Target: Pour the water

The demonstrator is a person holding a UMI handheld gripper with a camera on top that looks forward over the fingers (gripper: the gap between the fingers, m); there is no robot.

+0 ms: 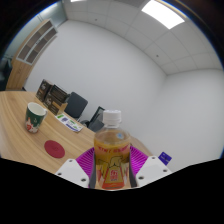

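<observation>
A plastic bottle (112, 150) with a white cap, amber liquid and a yellow-red label stands upright between my fingers. My gripper (112, 168) is shut on the bottle, with the magenta pads (86, 159) pressed against both sides of its label. It is held above the wooden table (20, 125). A white paper cup (35, 117) with a green and red print stands on the table to the left, well apart from the bottle.
A round red coaster (54, 149) lies on the table between the cup and the bottle. Papers (69, 123) lie farther back. Dark office chairs (75, 104) stand behind the table by a white wall. A small purple item (164, 158) sits at the right.
</observation>
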